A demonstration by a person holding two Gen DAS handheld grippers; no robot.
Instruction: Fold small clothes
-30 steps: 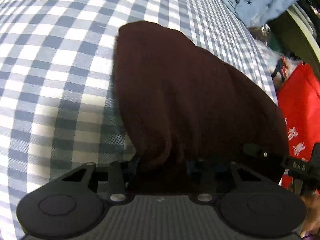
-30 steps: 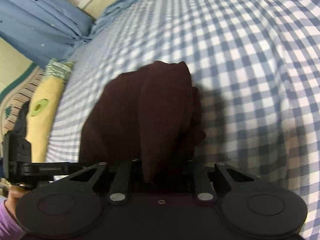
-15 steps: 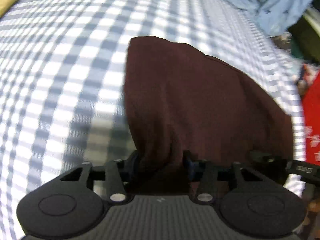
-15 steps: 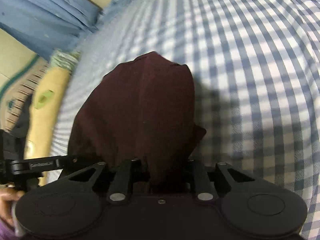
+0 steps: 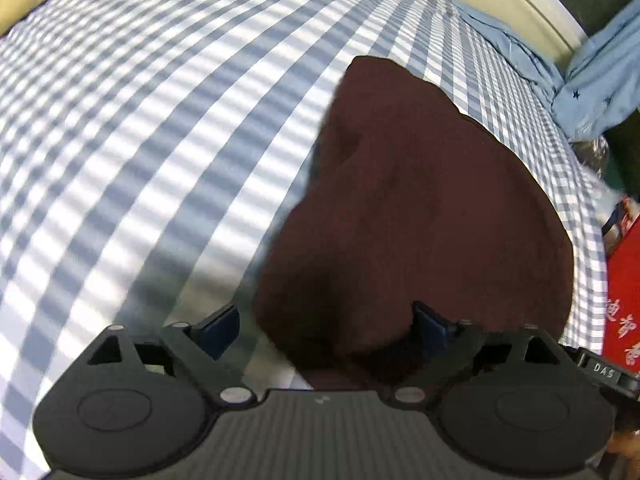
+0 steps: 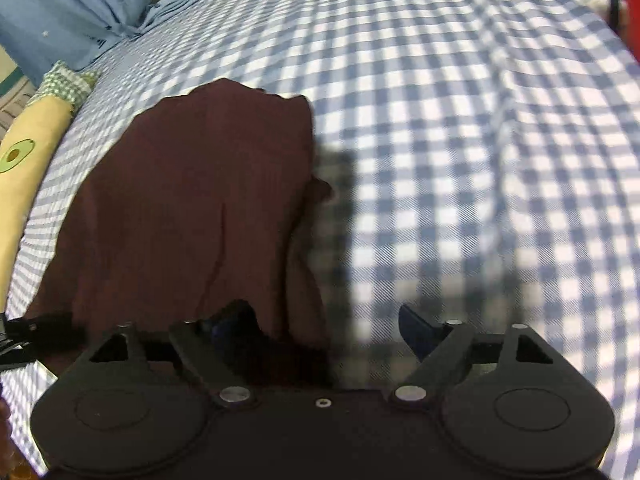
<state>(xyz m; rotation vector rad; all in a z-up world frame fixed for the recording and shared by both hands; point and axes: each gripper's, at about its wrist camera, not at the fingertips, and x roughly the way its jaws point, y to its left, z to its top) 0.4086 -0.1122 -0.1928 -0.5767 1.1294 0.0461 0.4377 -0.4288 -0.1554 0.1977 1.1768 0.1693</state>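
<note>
A dark maroon garment (image 5: 424,208) lies folded over itself on the blue-and-white checked bed sheet (image 5: 140,120). My left gripper (image 5: 326,326) is open, its jaws spread wide, with the garment's near edge lying loose between them. In the right wrist view the same garment (image 6: 192,204) lies left of centre. My right gripper (image 6: 326,326) is open too; the cloth's near right corner lies by its left finger (image 6: 232,326), ungripped. The other gripper's tip shows at the left edge (image 6: 24,330).
A red bag (image 5: 624,304) stands past the bed's right edge. Blue curtains (image 6: 60,12) and crumpled blue cloth lie at the far end. A yellow pillow (image 6: 28,160) lies along the left side of the bed.
Both grippers were shut on the garment's near edge and have opened, letting it drop onto the sheet. Both have pulled back and turned a little.
</note>
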